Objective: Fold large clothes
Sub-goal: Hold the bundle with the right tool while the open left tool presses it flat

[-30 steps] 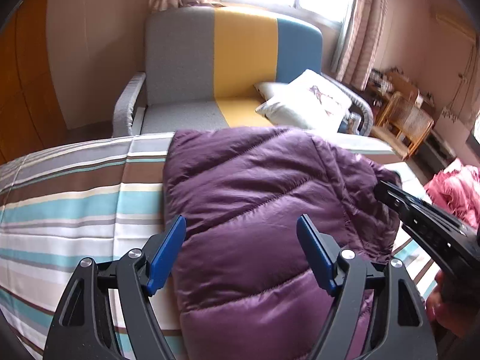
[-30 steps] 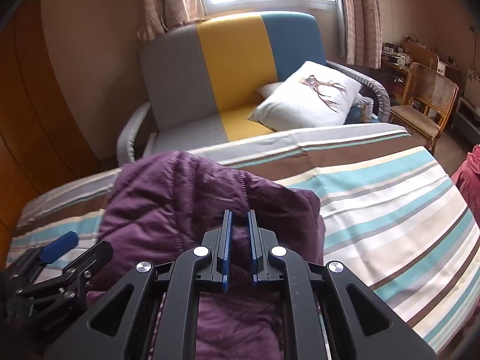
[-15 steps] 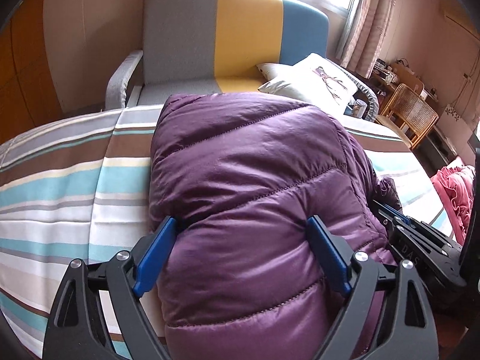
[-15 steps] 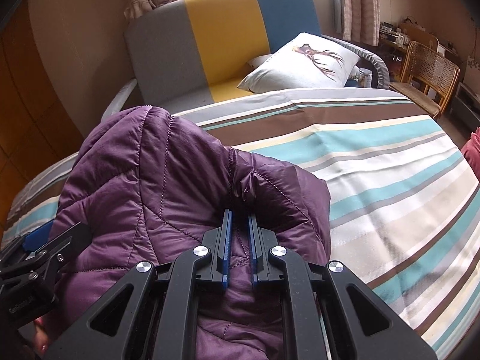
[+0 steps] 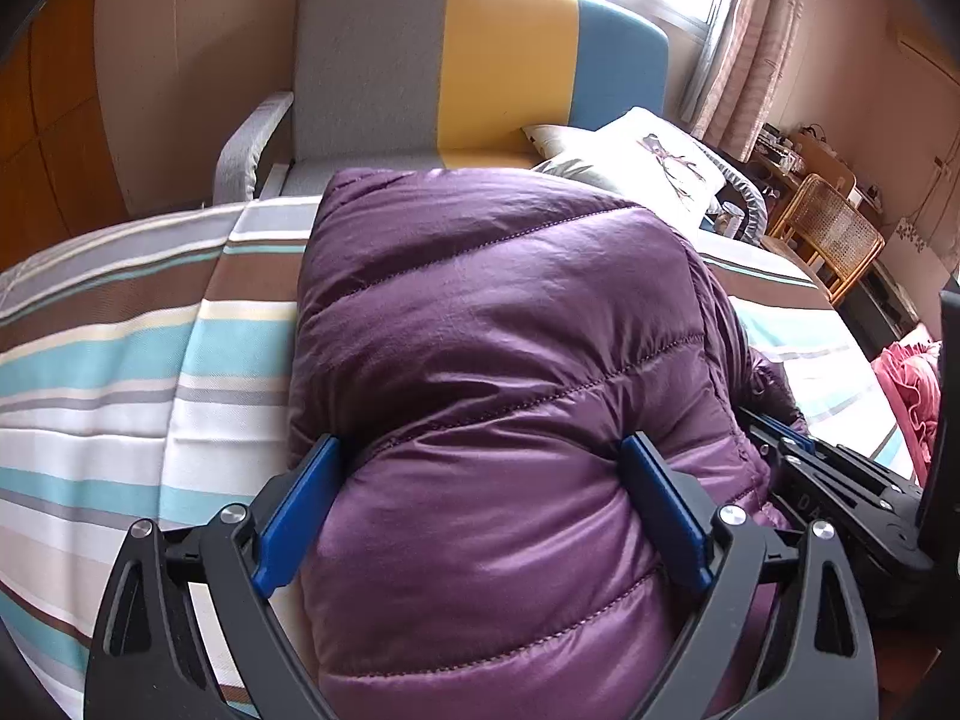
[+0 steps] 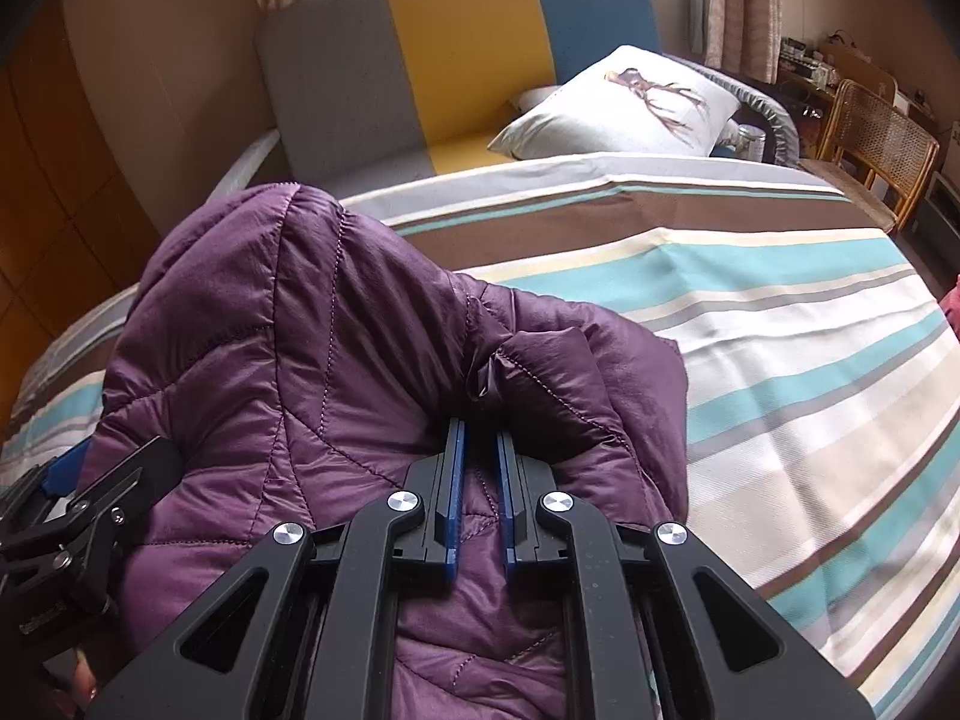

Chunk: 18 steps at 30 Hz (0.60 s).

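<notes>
A purple quilted down jacket (image 5: 498,360) lies folded in a thick bundle on the striped bed (image 5: 108,372). My left gripper (image 5: 480,450) is open wide, its blue pads on either side of the bundle's near end. In the right wrist view the jacket (image 6: 288,372) fills the left and near part. My right gripper (image 6: 480,426) is shut on a fold of the jacket at the bundle's right side. The right gripper also shows at the right edge of the left wrist view (image 5: 774,429).
A grey, yellow and blue sofa (image 5: 480,66) stands behind the bed with a white deer-print pillow (image 6: 636,102) on it. A wicker chair (image 6: 876,144) stands at the far right. A pink cloth (image 5: 912,378) lies right of the bed.
Both grippers have moved forward and down onto the jacket. The left pads now straddle the bundle. The right gripper has stayed shut on its fold.
</notes>
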Motion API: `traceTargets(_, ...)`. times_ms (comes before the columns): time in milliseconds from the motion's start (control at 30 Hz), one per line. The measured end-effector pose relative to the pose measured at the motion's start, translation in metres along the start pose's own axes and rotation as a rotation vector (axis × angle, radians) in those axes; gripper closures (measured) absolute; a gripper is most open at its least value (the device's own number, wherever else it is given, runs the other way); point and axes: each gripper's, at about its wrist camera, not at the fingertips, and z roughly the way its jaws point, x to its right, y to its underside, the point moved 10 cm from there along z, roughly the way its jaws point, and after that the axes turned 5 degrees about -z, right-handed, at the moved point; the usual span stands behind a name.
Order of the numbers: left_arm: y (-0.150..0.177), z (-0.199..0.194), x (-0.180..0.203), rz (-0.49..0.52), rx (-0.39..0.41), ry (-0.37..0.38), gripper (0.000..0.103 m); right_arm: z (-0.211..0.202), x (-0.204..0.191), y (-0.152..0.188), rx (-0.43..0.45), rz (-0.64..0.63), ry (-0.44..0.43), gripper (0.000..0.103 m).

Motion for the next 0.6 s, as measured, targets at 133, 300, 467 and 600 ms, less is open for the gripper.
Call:
traceTargets(133,0.001,0.009,-0.004,-0.021,0.014,-0.012,0.01,0.022,-0.001,-0.003,-0.011,0.008,-0.038,0.094)
traceTargets(300,0.003,0.008,-0.004,-0.01,0.041,-0.026,0.01,0.019,0.0,0.0,0.05,0.006,-0.033,0.094)
traceTargets(467,-0.011,-0.014,-0.009,-0.034,0.078,-0.042,0.013,0.01,0.003,0.005,0.077,0.029,-0.059,0.094)
traceTargets(600,-0.046,-0.017,-0.021,-0.039,0.13,-0.134,0.02,0.005,0.003,0.004,0.049,0.021,-0.075,0.094)
